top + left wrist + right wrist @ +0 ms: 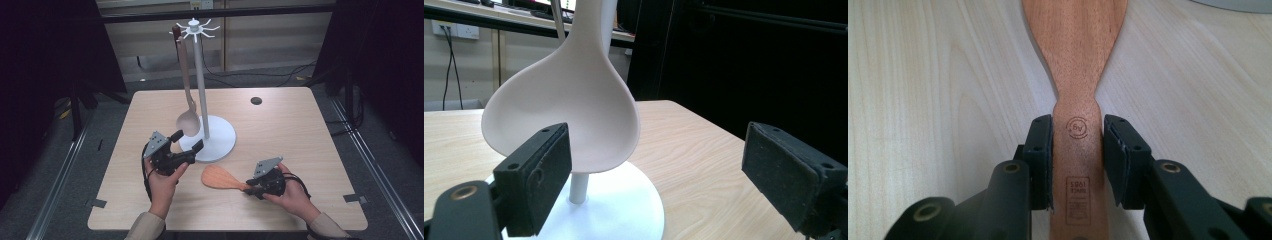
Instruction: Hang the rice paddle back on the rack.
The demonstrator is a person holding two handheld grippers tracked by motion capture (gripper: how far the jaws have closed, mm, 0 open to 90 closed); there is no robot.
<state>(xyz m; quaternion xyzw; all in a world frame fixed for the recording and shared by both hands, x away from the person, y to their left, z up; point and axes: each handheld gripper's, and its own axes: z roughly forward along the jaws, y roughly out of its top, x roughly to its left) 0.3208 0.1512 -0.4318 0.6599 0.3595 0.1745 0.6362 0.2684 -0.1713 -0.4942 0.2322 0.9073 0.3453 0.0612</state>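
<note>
A reddish wooden spatula (218, 177) (1075, 50) lies flat on the table, blade pointing left. My right gripper (250, 189) (1078, 131) is shut on its narrow handle, a pad pressing each side just behind the neck. A pale spoon (188, 122) (564, 115) hangs by its long handle from the white hook stand (200, 75), bowl low over the round white base (624, 210). My left gripper (187, 141) (656, 165) is held open just in front of the spoon's bowl, jaws wide apart and touching nothing.
The light wooden table (300, 145) has a small round hole (256, 100) at the back right. The stand's base (220, 142) sits near the middle. Black cables run over the floor behind, and dark curtains hang on both sides.
</note>
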